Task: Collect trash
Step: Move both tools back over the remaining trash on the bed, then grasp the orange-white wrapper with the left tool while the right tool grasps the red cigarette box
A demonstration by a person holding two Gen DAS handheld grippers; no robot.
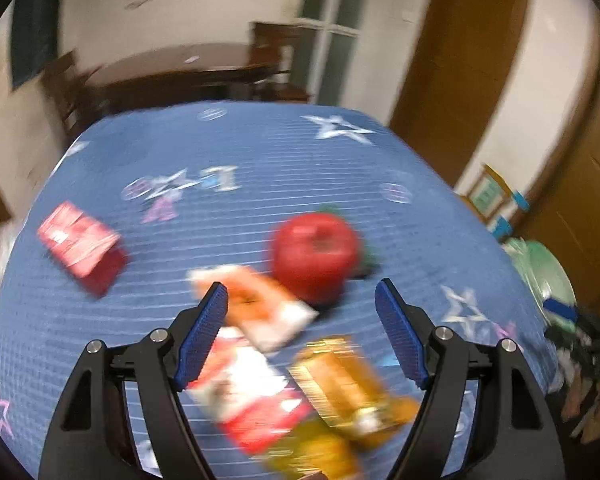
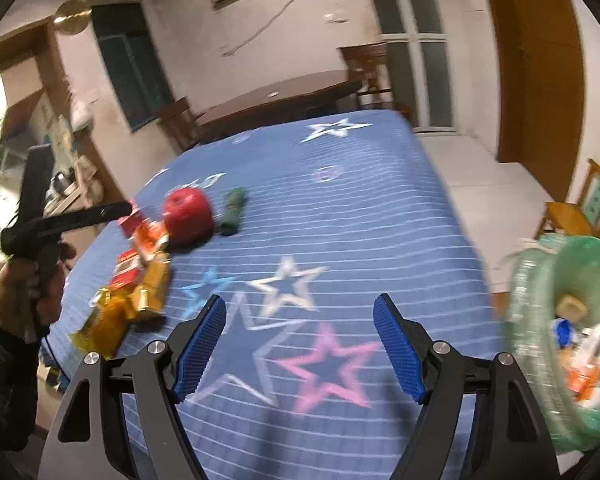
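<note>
A pile of trash lies on a blue star-patterned cloth: an orange-white wrapper, a red-white packet and a golden wrapper. A red box sits apart at the left. A red apple rests behind the pile, with a green item beside it. My left gripper hovers open over the pile, nothing pinched between its pads. My right gripper is open over bare cloth, well right of the pile. A green mesh bin holding trash stands at the right.
A person's hand holds the left gripper at the cloth's left edge. A dark wooden table and chairs stand behind. White tiled floor, a brown door and a wooden chair are to the right.
</note>
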